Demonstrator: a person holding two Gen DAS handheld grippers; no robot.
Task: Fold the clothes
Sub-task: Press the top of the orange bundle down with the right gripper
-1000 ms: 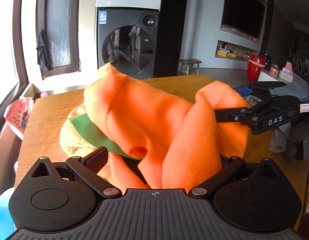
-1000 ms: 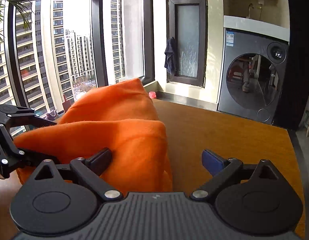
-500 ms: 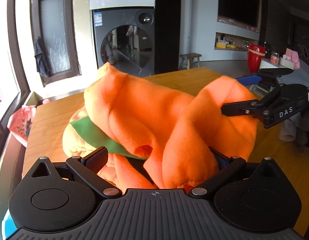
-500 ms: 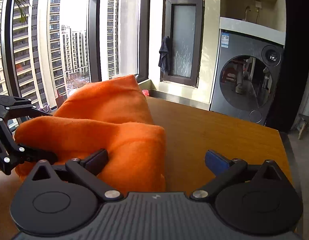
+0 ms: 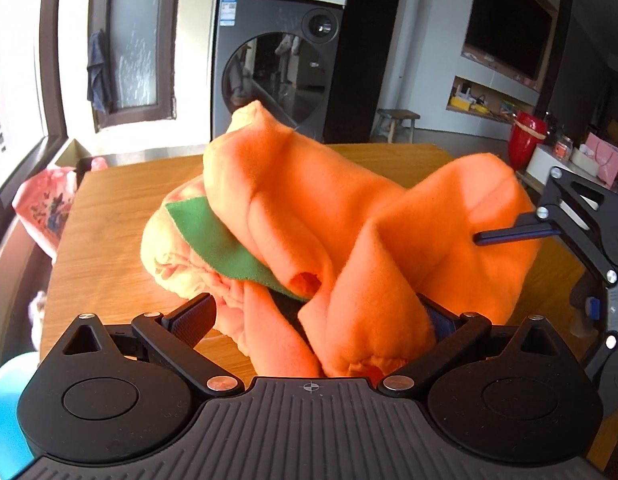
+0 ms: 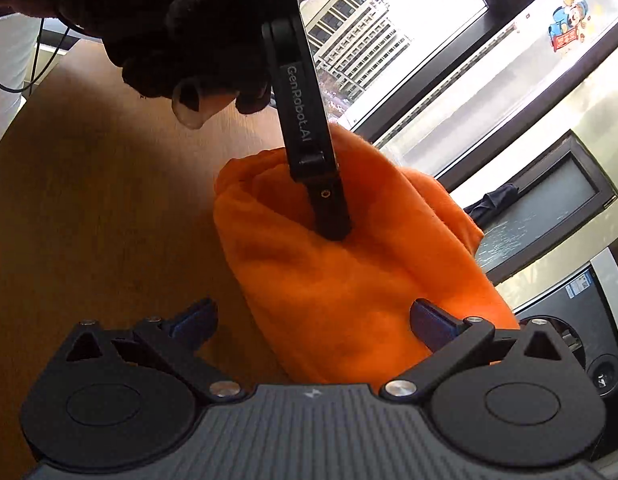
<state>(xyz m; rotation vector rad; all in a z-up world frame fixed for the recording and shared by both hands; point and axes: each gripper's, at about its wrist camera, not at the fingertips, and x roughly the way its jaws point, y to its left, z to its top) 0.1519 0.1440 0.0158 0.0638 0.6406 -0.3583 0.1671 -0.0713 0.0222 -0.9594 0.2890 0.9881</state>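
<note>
Bright window daylight, blown-out glare; fisheye edge warp; right view backlit

Warm brown wooden bench, grain running clean across a bare, sunlit top, stretching out ahead of the left fingers toward its far edge. Sitting directly on it, a bunched orange fleece garment with a green fabric band and a paler yellow-orange lining along its near left side, heaped between and beyond those left fingers. From the right wrist view the same bench shows shaded, open wood off to the left of the right fingers, the orange bundle lying on it between and ahead of them.
</note>
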